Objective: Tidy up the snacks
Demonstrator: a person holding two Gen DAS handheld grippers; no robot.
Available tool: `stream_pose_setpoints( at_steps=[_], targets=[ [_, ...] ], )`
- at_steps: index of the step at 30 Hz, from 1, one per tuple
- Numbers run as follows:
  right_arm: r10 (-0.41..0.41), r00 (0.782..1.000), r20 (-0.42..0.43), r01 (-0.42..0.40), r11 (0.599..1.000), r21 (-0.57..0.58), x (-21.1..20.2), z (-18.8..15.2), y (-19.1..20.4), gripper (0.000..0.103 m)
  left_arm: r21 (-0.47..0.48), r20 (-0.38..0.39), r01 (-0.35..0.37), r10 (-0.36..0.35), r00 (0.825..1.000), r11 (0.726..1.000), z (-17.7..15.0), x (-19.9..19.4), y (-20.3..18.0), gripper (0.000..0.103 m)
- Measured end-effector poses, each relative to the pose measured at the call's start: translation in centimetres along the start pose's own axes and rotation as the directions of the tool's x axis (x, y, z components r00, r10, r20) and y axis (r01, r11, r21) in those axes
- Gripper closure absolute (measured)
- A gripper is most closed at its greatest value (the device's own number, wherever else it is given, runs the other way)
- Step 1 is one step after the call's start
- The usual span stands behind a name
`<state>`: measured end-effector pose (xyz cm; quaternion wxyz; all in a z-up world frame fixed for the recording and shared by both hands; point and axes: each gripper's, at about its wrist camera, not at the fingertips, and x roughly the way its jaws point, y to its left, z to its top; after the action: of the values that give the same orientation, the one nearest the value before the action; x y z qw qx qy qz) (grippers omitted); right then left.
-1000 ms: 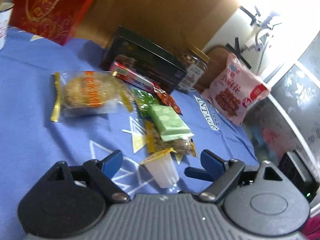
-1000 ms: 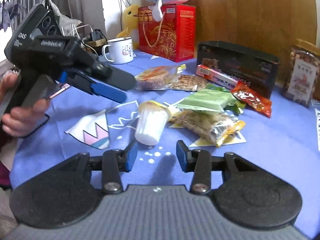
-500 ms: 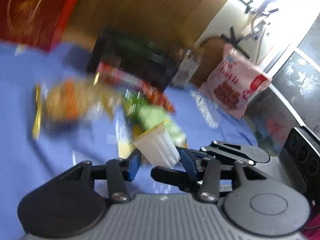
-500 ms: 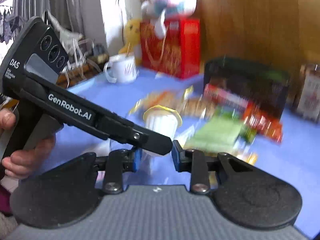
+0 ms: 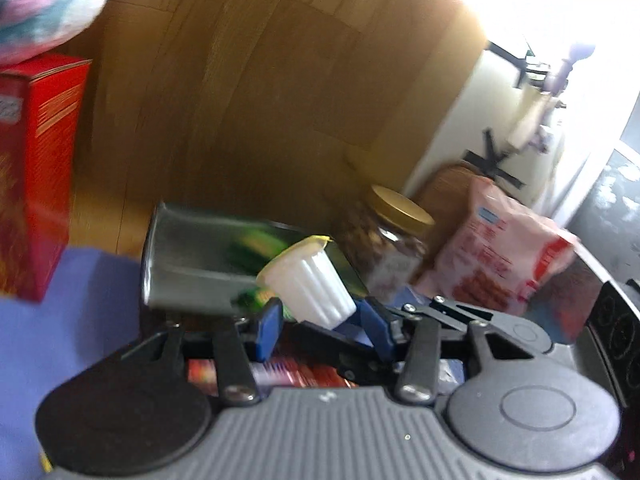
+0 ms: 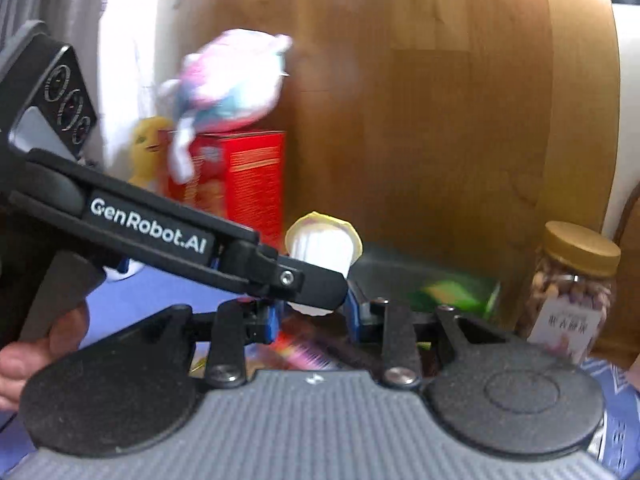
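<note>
**1 jelly cup, 2 grippers on it**

1 white ribbed jelly cup [image 5: 310, 286] with yellow foil lid, held up above the blue tablecloth [image 5: 72, 312], tilted in left wrist view, near upright in right wrist view. Left gripper [image 5: 316, 322] narrowed onto cup's lower end, blue pads [image 5: 267, 328] touching both sides. Right gripper [image 6: 314, 316] likewise closed to cup width around its base, 2 blue pads pressed against it; seen from the left wrist camera as black linkage crossing under the cup.

Behind the cup: 1 dark open box [image 5: 208, 264] toward the far edge of the cloth, green packet blurred inside. 1 nut jar [image 6: 570, 292] with gold lid just right of the box. 1 pink snack bag [image 5: 500, 252] further right, near the far right corner. 1 red gift box [image 6: 240, 180] at far left, 1 pastel plush toy [image 6: 228, 80] on top, 1 yellow plush [image 6: 146, 148] beside it. Red wrapper under the grippers, too blurred to count. 1 hand [image 6: 36, 352] on left gripper's handle.
</note>
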<state>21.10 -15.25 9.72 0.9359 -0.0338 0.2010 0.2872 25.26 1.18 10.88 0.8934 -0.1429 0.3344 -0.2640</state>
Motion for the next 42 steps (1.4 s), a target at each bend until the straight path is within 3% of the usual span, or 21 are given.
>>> stream_pose_setpoints(
  at_steps=[3,7,9,12,14,17,20,25,27,28,30,34,36,39,42],
  targets=[
    [-0.015,0.999,-0.048,0.017,0.999,0.039,3.0,0.2,-1.6,0.068,-0.013,-0.025,-0.036,0.035,0.999,0.999,1.0,2.8,1.1,0.057],
    [-0.029,0.995,-0.099,0.036,0.997,0.074,5.5,-0.5,-2.5,0.065,-0.028,-0.054,-0.084,0.083,0.995,0.996,0.5,4.6,2.3,0.038],
    [-0.036,0.996,-0.086,0.045,0.994,0.096,5.1,-0.7,-2.6,0.056,-0.027,-0.034,-0.073,0.072,0.997,0.997,0.3,3.5,2.5,0.035],
    [-0.039,0.999,-0.025,0.041,0.994,0.101,2.8,-0.7,-1.9,0.056,-0.011,0.037,-0.061,0.061,0.997,0.998,-0.1,-0.9,2.9,0.035],
    [0.005,1.000,-0.007,-0.004,0.993,0.115,0.6,-1.0,-1.4,0.056,-0.009,0.095,-0.092,0.093,0.991,0.996,-0.6,-4.7,3.7,0.032],
    [0.145,0.988,-0.057,-0.130,0.969,0.211,-1.0,-2.1,-0.5,0.056,-0.085,0.148,-0.171,0.182,0.972,0.982,-2.9,-9.8,5.9,0.027],
    [0.241,0.963,-0.119,-0.200,0.938,0.282,-0.9,-3.6,1.1,0.056,-0.229,0.126,-0.217,0.250,0.960,0.949,-6.7,-12.7,8.9,0.027],
    [0.285,0.933,-0.219,-0.203,0.921,0.334,1.8,-5.3,4.4,0.057,-0.376,0.018,-0.192,0.215,0.977,0.907,-12.0,-11.4,11.1,0.027],
    [0.318,0.913,-0.257,-0.220,0.912,0.347,2.8,-6.0,5.3,0.078,-0.364,0.011,-0.188,0.206,0.978,0.912,-13.3,-10.3,10.9,0.029],
    [0.314,0.909,-0.273,-0.212,0.914,0.347,2.8,-6.2,5.7,0.079,-0.334,0.014,-0.202,0.220,0.975,0.921,-13.5,-10.1,10.4,0.035],
    [0.339,0.896,-0.285,-0.226,0.903,0.365,2.1,-6.7,6.3,0.082,-0.308,0.007,-0.203,0.216,0.976,0.929,-13.5,-10.1,9.6,0.038],
    [0.356,0.892,-0.279,-0.259,0.907,0.331,-1.6,-7.4,8.1,0.082,-0.331,0.018,-0.112,0.125,0.992,0.937,-13.4,-11.1,9.6,0.038],
    [0.398,0.873,-0.282,-0.310,0.899,0.308,-3.2,-8.1,9.4,0.081,-0.313,0.027,-0.104,0.118,0.993,0.944,-13.8,-11.3,9.0,0.038],
    [0.471,0.841,-0.266,-0.405,0.874,0.269,-5.7,-9.4,10.7,0.078,-0.282,0.033,-0.145,0.161,0.986,0.948,-14.1,-11.7,8.1,0.033],
    [0.447,0.865,-0.227,-0.389,0.884,0.258,-7.5,-10.3,9.8,0.072,-0.238,0.037,-0.238,0.254,0.967,0.942,-14.4,-12.6,7.2,0.027]
  ],
)
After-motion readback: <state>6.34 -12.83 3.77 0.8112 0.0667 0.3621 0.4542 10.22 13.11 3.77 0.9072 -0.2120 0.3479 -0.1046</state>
